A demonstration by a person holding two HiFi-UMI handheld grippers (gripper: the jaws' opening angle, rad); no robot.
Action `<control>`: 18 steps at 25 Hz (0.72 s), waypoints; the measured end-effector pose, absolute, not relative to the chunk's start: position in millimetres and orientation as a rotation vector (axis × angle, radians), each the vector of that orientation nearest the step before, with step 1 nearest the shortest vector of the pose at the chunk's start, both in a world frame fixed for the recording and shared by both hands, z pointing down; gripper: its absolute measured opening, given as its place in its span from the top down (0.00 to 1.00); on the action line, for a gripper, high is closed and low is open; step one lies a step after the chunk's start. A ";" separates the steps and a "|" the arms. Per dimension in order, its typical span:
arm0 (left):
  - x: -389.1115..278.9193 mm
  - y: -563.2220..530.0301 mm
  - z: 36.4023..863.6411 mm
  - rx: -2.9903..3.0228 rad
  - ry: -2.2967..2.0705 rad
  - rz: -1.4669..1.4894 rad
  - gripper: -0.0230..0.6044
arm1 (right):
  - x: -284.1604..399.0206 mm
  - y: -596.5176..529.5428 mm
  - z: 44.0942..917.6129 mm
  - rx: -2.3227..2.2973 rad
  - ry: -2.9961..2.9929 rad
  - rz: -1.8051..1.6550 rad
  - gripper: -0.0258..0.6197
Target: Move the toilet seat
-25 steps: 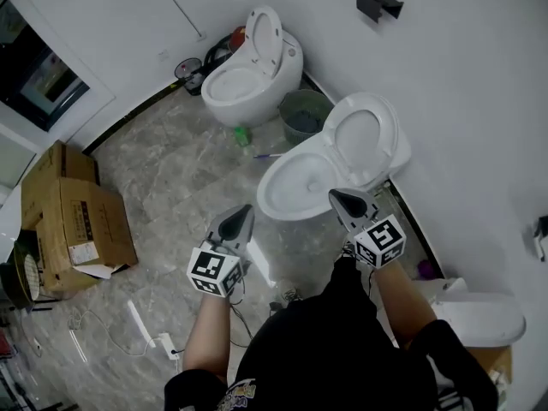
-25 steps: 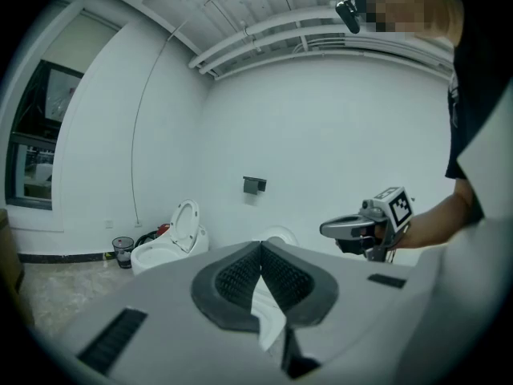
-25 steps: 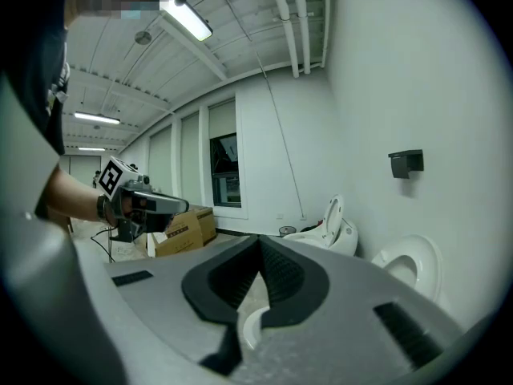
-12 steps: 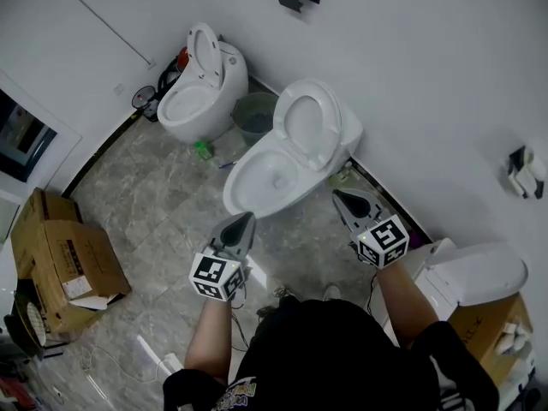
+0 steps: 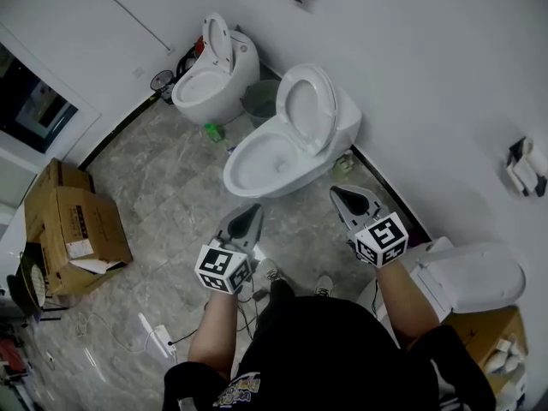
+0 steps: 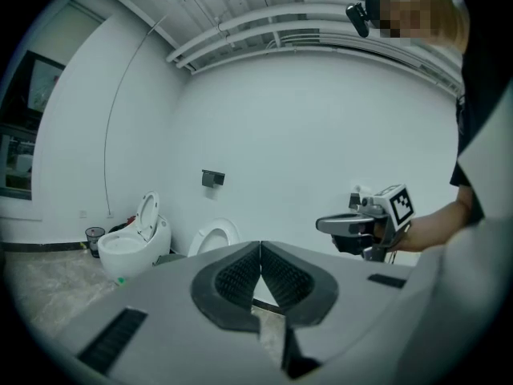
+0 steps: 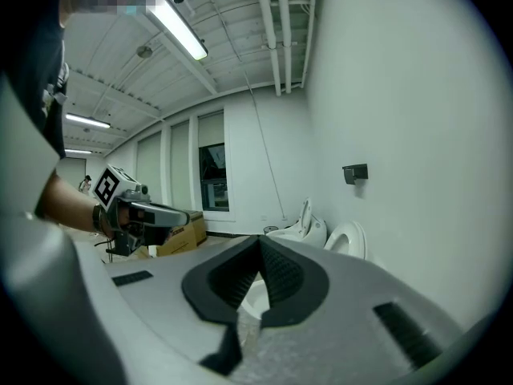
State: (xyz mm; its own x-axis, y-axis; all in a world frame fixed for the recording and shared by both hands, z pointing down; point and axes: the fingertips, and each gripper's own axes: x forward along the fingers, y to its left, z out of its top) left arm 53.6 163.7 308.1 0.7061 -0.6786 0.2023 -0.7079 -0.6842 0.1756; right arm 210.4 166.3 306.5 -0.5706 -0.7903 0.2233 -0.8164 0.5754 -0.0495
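Observation:
The near white toilet (image 5: 278,163) stands against the wall with its seat (image 5: 306,110) and lid raised upright. Both grippers hang in front of it, apart from it, pointing toward the bowl. My left gripper (image 5: 251,211) is shut and holds nothing; its jaws (image 6: 260,245) meet, and the raised seat (image 6: 215,236) shows beyond them. My right gripper (image 5: 336,194) is also shut and empty, off the bowl's right side. Its closed tips (image 7: 259,240) point at the bowl, with the seat (image 7: 351,240) to the right.
A second open toilet (image 5: 210,77) stands farther along the wall, with a green bin (image 5: 259,101) between the two. A third toilet (image 5: 469,281), lid down, is close at my right. Cardboard boxes (image 5: 75,228) and cables with a power strip (image 5: 158,338) lie at the left.
The person has stepped sideways with both grippers; the near toilet has slid left in the head view and the closed toilet at the right has come into sight. Both jaws stay shut.

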 end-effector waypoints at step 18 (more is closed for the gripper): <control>66.3 228.8 305.4 2.635 -1.239 0.164 0.95 | 200.0 219.5 296.2 1.187 -2.728 0.170 0.96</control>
State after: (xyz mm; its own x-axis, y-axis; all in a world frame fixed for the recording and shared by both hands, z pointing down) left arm 66.3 228.8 305.4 0.6372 -0.7455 0.1952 -0.7707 -0.6183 0.1543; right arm 200.0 219.5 296.2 -0.6719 -0.7152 0.1924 -0.7336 0.6784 -0.0401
